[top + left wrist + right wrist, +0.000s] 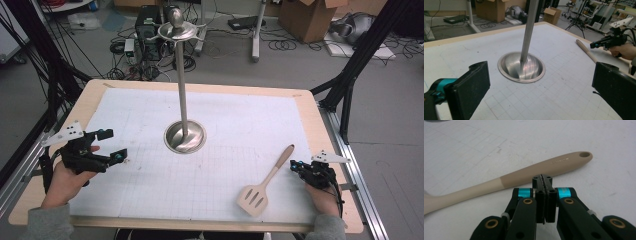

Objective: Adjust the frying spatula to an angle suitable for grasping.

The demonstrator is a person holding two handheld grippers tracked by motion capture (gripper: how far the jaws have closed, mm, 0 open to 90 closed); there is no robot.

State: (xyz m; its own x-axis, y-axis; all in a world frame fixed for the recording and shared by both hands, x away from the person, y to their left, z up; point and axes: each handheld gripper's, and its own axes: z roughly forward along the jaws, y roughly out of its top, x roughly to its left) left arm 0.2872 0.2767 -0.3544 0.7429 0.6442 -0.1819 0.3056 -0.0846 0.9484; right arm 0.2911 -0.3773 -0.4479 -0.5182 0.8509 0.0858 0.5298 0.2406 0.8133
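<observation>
The right gripper [542, 178] has its jaws pressed together on nothing, the spatula [524, 177] lying just beyond their tips. Pushed forward like that, they'd likely shove it away. The left gripper [541, 85] gapes wide, the stand [521, 67] ahead between its jaws.

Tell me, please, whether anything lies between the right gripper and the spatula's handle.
Nothing visible does. The right gripper, jaws shut, sits just short of the spatula, with bare white mat between them. The metal stand is off toward the table's middle, and the left gripper is at the far side.
</observation>
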